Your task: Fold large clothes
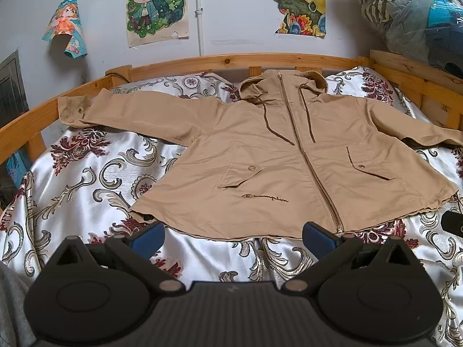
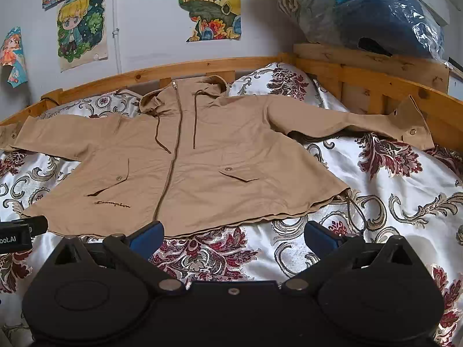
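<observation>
Two sets of tongs are under my control, and both stand with their blue-padded fingers wide apart, gripping nothing. The left gripper (image 1: 233,235) hovers just short of the hem of the tan zip-front hooded jacket (image 1: 289,156), its gap roughly below the zip end. The right gripper (image 2: 234,235) hangs over bare cover near the jacket's hem corner on my right, where a drawstring loop trails out.

The jacket lies face up and spread flat on the white satin bedspread with dark red and grey scrollwork (image 1: 86,173), zipped closed, hood toward the far rail, sleeves out to either side. Stitched script sits low on one front panel; I read it as "Champion", though the first letter is unclear.

Limits of view: the left camera cuts off the sleeve on my right at the frame edge, so I cannot see its cuff there; the right camera shows that cuff propped against the pine bed rail (image 2: 376,86), snap visible. Conversely, the right camera crops the other cuff, which the left camera shows whole, resting on the rail. Each camera catches only a dark sliver of the opposite tool at its margin; on one I can read the letters "bot.AI", the rest cropped.

Beyond the bed, cartoon posters (image 1: 156,5) hang on the pale wall, one curling off. A clear plastic bag of bundled clothing (image 2: 376,8) sits atop the frame at my right, its contents indistinct.
</observation>
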A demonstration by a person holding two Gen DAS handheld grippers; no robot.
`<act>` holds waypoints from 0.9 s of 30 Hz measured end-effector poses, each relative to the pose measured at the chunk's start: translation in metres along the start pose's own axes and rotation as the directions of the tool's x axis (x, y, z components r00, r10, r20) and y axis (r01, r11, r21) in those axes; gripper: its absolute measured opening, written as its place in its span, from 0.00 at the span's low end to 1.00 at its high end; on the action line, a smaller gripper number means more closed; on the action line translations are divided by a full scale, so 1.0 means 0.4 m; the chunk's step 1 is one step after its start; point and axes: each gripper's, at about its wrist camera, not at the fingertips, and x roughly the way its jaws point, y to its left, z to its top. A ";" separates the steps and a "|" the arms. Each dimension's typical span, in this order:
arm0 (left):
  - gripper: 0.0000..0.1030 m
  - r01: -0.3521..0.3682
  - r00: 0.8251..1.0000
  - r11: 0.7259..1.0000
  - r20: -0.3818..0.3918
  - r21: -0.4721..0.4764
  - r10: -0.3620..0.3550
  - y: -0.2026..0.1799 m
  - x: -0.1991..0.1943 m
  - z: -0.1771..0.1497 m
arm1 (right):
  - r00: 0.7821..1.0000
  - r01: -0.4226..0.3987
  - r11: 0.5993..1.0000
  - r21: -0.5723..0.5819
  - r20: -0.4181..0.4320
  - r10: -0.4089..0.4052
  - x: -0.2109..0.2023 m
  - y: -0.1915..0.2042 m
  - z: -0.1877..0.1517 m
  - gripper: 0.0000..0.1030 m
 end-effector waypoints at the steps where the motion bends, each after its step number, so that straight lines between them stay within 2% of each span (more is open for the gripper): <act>1: 1.00 0.000 1.000 1.000 -0.001 0.000 0.000 0.000 0.001 0.000 | 1.000 0.000 1.000 0.002 -0.001 0.000 0.001 -0.002 -0.001 0.99; 27: 1.00 -0.001 1.000 1.000 -0.001 0.002 0.001 0.001 0.002 -0.001 | 1.000 0.000 1.000 0.014 -0.003 0.000 0.002 -0.011 -0.002 0.99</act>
